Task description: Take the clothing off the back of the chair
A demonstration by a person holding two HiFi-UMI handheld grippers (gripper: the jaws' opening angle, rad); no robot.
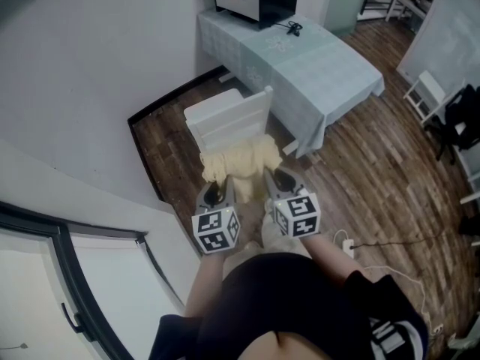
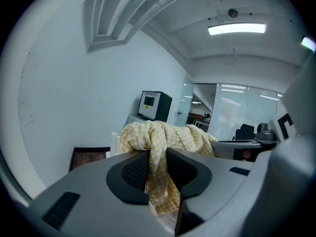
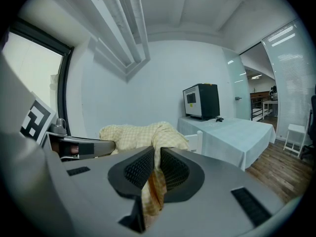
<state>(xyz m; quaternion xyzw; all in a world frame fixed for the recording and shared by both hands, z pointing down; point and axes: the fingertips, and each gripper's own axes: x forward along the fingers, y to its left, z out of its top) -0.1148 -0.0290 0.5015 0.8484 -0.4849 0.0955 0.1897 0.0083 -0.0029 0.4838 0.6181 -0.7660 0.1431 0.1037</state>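
- Pinching a hanging fold of the yellow checked clothing (image 2: 168, 137) between its pads, the left gripper (image 2: 158, 167) is gripping the left end of the bundle, jaws nearly together with only cloth between them.
- In the head view the left gripper (image 1: 215, 195) is sitting at the near-left corner of the clothing (image 1: 240, 160), which is lying straight ahead of it, towards the chair (image 1: 225, 118).
- The clothing is running side to side, bunched along the near edge of the chair; whether it is touching the chair back I cannot tell.
- The right gripper (image 3: 155, 169) is likewise squeezing a fold of the clothing (image 3: 133, 135), pads close with the fabric trapped.
- In the head view the right gripper (image 1: 283, 180) is level with the left one, so neither hand is nearer.
- Judging from this, the pull is needing to come back towards the person, away from the chair and the bench (image 1: 330, 73) beyond it.
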